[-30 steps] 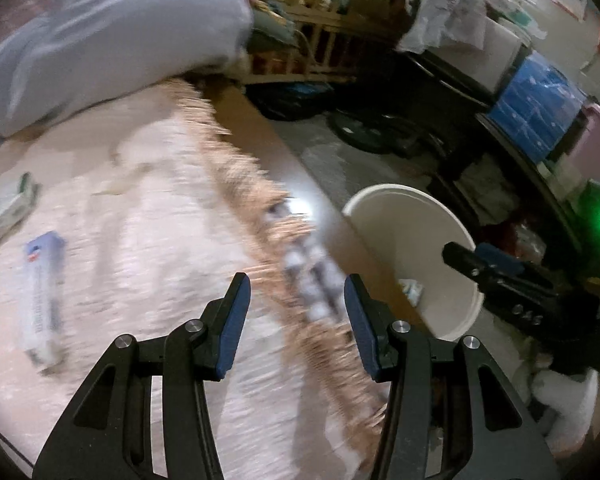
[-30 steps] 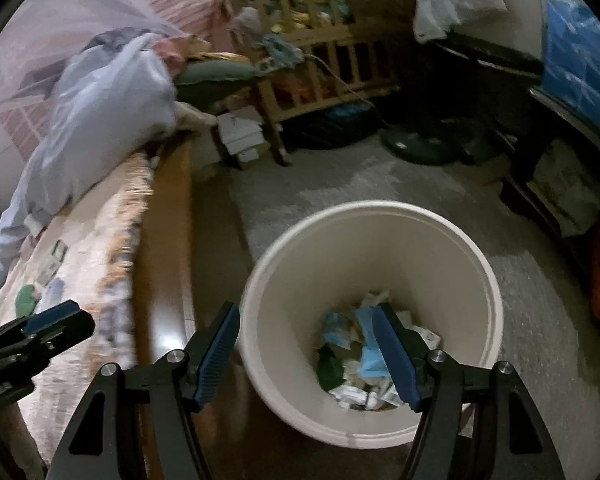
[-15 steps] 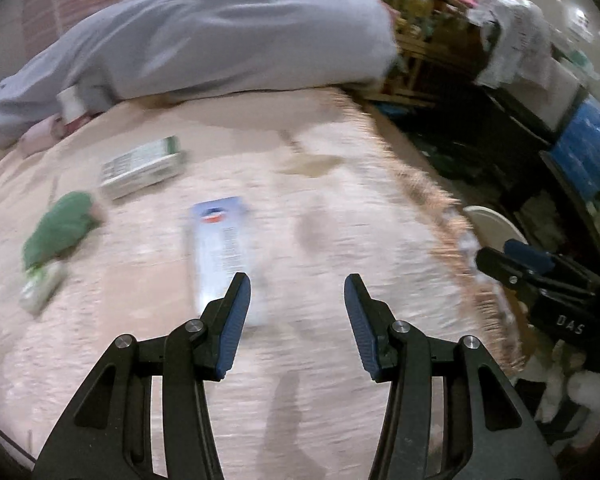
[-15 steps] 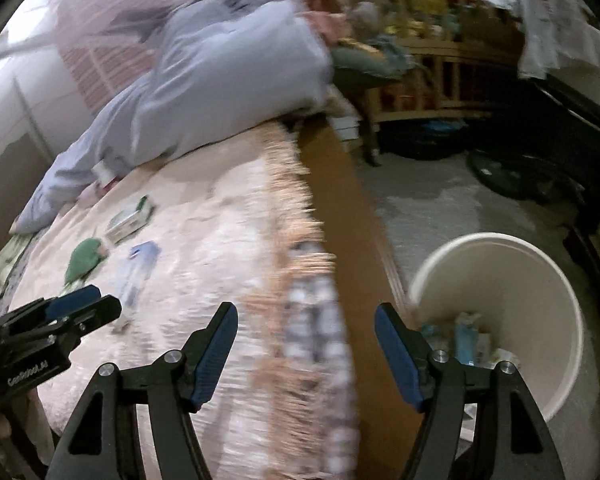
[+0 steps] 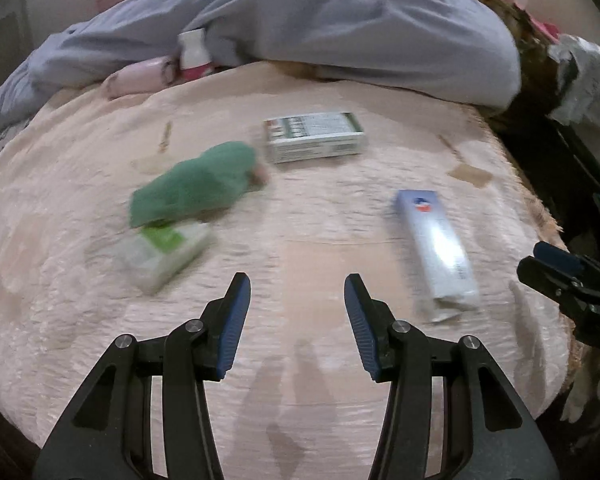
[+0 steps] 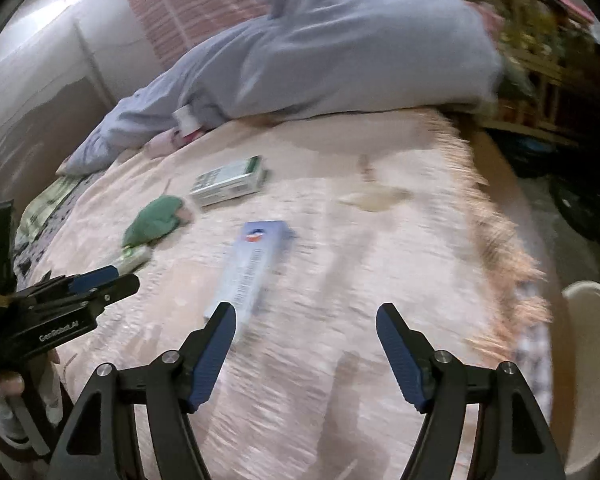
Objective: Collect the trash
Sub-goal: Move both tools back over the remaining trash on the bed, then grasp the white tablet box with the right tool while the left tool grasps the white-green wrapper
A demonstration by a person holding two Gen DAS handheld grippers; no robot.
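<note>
Trash lies on a pink blanket [image 5: 300, 360]: a long pale-blue carton [image 5: 436, 248] [image 6: 252, 264], a green-and-white box [image 5: 314, 136] [image 6: 228, 178], a green crumpled cloth [image 5: 196, 186] [image 6: 154, 220] and a white-green packet [image 5: 162, 252]. My left gripper [image 5: 296, 292] hovers open above bare blanket between the packet and the carton. My right gripper [image 6: 306, 322] is empty, its jaws opening; its left fingertip [image 6: 220, 320] overlaps the carton's near end. The white bin [image 6: 592, 320] shows at the right edge.
A grey-blue duvet [image 5: 320, 24] is heaped along the far side of the bed. The blanket's fringed edge [image 6: 500, 240] runs down the right, with dark floor and wooden shelving [image 6: 540, 60] beyond. A pink-white item [image 5: 196, 54] sits by the duvet.
Both grippers have swung left, from over the white bin and the bed's fringed edge to over the blanket. The trash items now lie in front of them. The right jaws have widened.
</note>
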